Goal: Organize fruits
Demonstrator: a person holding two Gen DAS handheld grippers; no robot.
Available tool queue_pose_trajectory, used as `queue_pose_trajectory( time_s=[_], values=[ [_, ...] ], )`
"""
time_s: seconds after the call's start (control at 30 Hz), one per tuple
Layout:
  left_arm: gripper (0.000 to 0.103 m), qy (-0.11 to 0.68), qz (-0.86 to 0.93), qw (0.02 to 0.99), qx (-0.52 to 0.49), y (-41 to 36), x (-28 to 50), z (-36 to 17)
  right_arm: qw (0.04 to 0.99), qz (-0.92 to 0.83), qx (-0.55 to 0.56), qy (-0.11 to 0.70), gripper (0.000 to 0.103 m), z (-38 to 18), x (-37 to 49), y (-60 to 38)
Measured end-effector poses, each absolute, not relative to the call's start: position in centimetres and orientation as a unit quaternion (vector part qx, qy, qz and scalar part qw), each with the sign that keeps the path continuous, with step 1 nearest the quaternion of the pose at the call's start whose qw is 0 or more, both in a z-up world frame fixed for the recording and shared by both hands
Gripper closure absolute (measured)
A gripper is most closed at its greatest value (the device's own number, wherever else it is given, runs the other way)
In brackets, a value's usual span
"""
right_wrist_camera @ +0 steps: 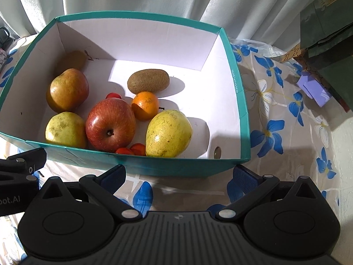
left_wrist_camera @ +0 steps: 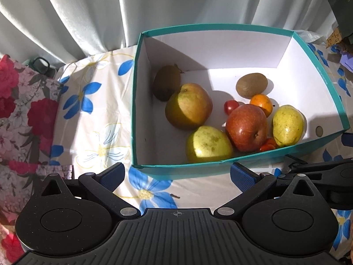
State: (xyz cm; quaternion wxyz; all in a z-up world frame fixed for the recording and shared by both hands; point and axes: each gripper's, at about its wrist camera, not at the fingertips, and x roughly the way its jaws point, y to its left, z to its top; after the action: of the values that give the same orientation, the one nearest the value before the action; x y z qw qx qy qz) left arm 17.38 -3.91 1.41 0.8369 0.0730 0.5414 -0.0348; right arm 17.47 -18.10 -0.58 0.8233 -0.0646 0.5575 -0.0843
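The sorting looks nearly finished: every fruit in view, including the red round apple (right_wrist_camera: pixel 110 124), sits in the teal-rimmed white cardboard box (right_wrist_camera: pixel 239 101) on the floral-clothed worktop (right_wrist_camera: pixel 286 119), while the left gripper (left_wrist_camera: pixel 177 175) and right gripper (right_wrist_camera: pixel 179 176) hover empty just before it (jaws spread wide).

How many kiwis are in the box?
2. One kiwi sits mid-box behind the orange; the other kiwi is in the shaded back-left corner. More might hide behind bigger fruit.

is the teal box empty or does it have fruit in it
It has fruit: the teal box holds a red apple, pears, kiwis and an orange.
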Motion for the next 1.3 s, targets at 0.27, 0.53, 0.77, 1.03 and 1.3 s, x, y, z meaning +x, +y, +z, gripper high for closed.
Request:
queue_pose_trajectory(
  time_s=[0.27,0.53,0.77,1.03,1.3],
  values=[
    [0.0,0.544,-0.037,0.835,0.073,-3.94,17.52,1.31,0.82,-0.084,-0.066,0.562,0.0,-0.67,17.69,-18.32],
    [0.0,0.544,-0.036,0.835,0.071,-3.97,17.47,1.38,0.82,-0.084,-0.066,0.562,0.0,-0.68,17.68,-18.32],
    [0.0,0.542,-0.034,0.837,0.072,-4.01,17.34,1.47,0.821,-0.084,-0.065,0.562,0.0,-0.75,17.67,-18.35],
    [0.0,0.541,-0.034,0.837,0.073,-4.02,17.31,1.51,0.821,-0.083,-0.065,0.562,0.0,-0.73,17.65,-18.34],
    [0.0,0.541,-0.035,0.837,0.073,-4.03,17.32,1.52,0.821,-0.084,-0.064,0.561,0.0,-0.67,17.63,-18.29]
  ],
)
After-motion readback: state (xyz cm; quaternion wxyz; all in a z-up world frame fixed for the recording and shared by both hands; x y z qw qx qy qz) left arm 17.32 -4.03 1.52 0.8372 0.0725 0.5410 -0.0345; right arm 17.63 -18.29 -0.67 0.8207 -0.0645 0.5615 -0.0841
